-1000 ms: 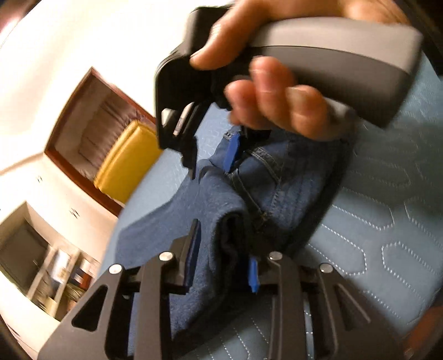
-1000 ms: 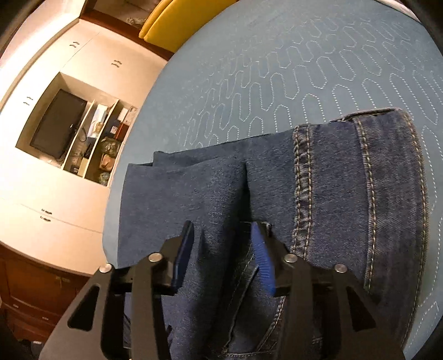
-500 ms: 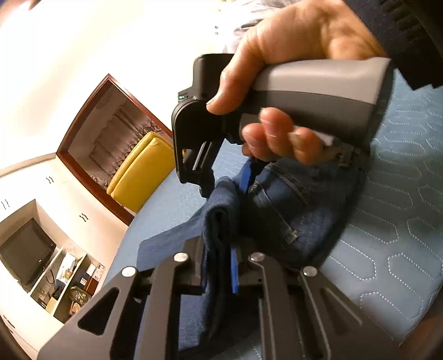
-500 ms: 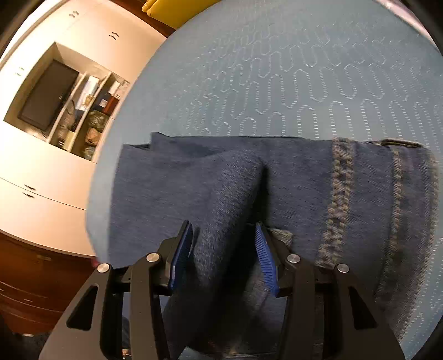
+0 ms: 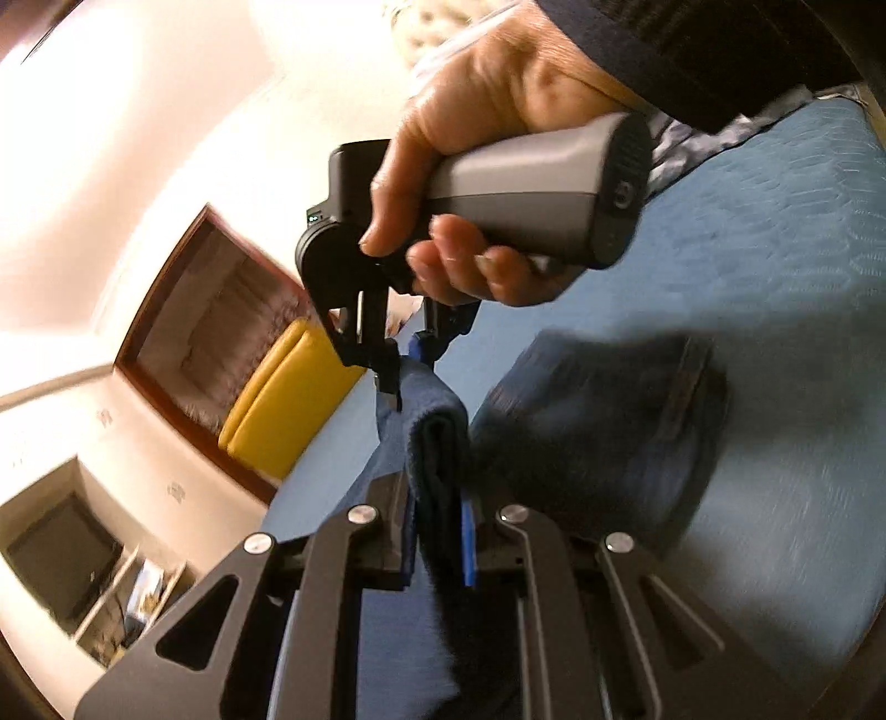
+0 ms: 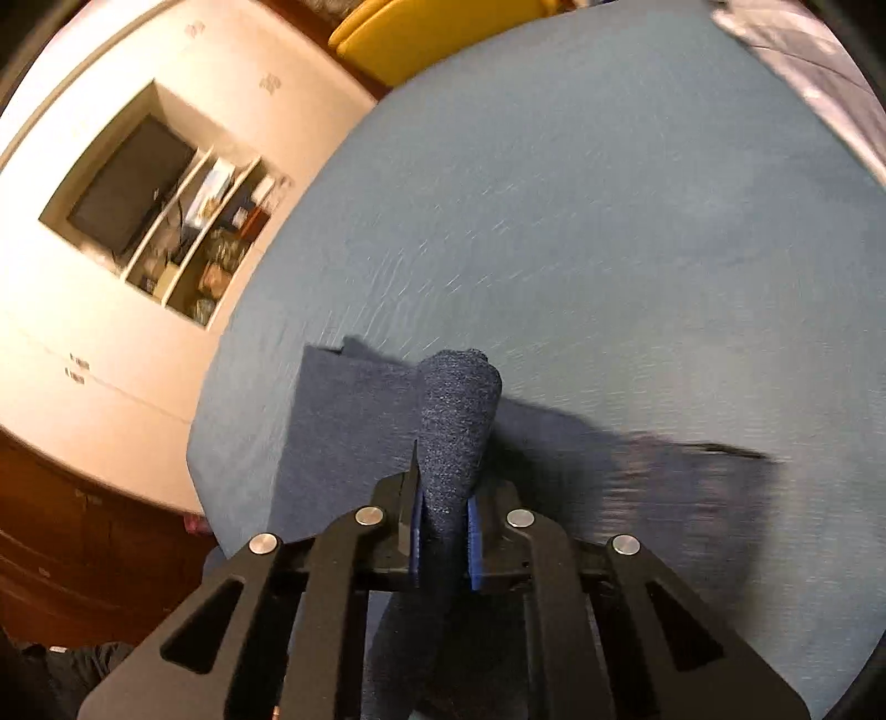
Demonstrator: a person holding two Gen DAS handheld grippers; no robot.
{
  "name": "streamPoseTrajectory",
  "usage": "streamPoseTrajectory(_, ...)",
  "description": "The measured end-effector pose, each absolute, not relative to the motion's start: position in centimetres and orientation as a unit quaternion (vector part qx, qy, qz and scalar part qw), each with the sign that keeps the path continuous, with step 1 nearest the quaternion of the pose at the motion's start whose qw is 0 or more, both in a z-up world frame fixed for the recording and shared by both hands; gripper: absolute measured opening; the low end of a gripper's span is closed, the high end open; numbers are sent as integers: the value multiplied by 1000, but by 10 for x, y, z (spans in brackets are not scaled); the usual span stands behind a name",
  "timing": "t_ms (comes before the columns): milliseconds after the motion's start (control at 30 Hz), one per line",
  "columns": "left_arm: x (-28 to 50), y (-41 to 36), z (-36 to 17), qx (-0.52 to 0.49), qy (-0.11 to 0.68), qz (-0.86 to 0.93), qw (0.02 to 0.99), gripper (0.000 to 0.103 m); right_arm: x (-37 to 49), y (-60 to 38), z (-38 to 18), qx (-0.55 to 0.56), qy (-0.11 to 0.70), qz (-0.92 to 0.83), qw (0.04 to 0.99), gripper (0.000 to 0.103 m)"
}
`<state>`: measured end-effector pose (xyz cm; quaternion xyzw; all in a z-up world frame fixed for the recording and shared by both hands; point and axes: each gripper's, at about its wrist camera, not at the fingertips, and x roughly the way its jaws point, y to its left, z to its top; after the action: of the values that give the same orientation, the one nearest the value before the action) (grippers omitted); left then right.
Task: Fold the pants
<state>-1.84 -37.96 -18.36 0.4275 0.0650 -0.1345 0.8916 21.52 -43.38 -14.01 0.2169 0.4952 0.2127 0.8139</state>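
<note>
Dark blue denim pants (image 5: 598,421) lie partly folded on a blue quilted bed (image 5: 775,288). My left gripper (image 5: 437,531) is shut on a raised fold of the denim. In the left wrist view the right gripper (image 5: 410,360), held by a hand, pinches the same lifted fold further along. In the right wrist view my right gripper (image 6: 443,537) is shut on a thick roll of the pants (image 6: 454,421), lifted above the rest of the pants, which lie blurred on the bed (image 6: 609,194).
A yellow chair (image 5: 277,410) stands beyond the bed's far edge, by a wood-framed opening. A wall niche with a dark screen and cluttered shelves (image 6: 166,221) is at the left. A pale patterned cloth (image 6: 803,50) lies at the bed's far right corner.
Both grippers closed on the denim fold and lifted it off the bed. The rest of the pants has dropped away below, and both views now show motion blur.
</note>
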Motion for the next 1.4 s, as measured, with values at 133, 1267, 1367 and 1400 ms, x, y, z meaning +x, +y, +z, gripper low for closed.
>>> streamPoseTrajectory(133,-28,-423,-203,456,60,-165,873,12,207,-470,-159,231,497,193,814,11)
streamPoseTrajectory(1267,116,-278,-110,83,287,-279,913,18,68,-458,-122,137,352,-52,925,77)
streamPoseTrajectory(1367,174,-294,-109,71,328,-345,876,13,57,-428,-144,124,363,-51,922,76)
streamPoseTrajectory(1400,179,-308,-116,71,347,-379,855,13,58,-419,-152,119,366,-50,922,76)
